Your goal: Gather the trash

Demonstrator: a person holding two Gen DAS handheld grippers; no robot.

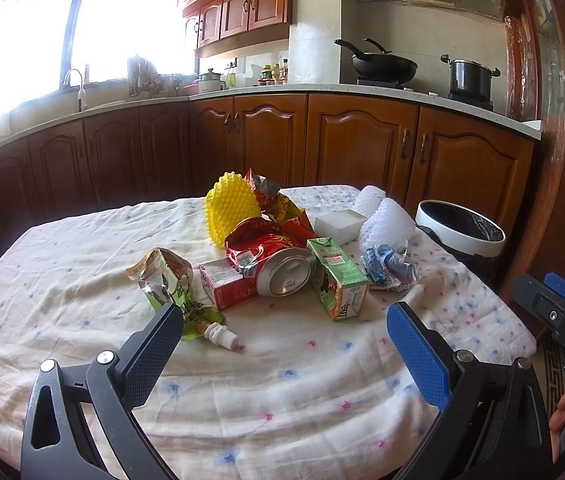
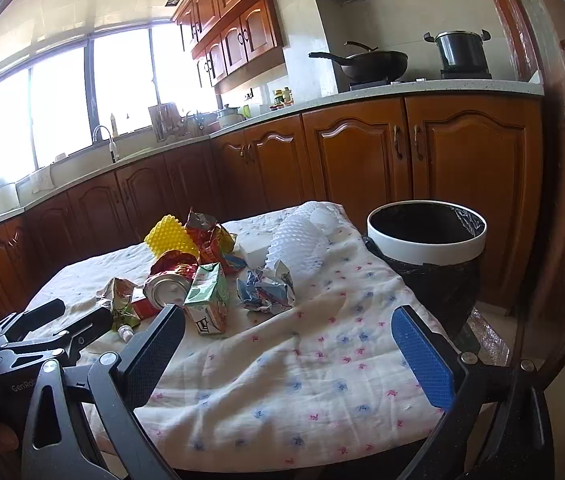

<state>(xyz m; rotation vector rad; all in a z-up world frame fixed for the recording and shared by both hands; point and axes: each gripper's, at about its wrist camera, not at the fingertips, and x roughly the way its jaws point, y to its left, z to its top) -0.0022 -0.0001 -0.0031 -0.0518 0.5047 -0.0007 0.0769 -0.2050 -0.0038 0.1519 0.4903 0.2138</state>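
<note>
Both grippers, left (image 1: pixel 282 332) and right (image 2: pixel 288 336), gape fully wide, holding nothing, above the table's near edge. Trash pile (image 1: pixel 278 248) sits mid-table; bin (image 2: pixel 426 232) stands beside the far right corner.

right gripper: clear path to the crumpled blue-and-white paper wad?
Probably yes. The right gripper is open and empty, and only bare flowered cloth lies between it and the crumpled blue-and-white paper wad.

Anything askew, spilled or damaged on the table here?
Nothing spilled. The trash is heaped mid-table: the can lies on its side, the green carton is tipped over, the wrappers are torn and crumpled. The cloth is wrinkled. Bin stands upright.
</note>
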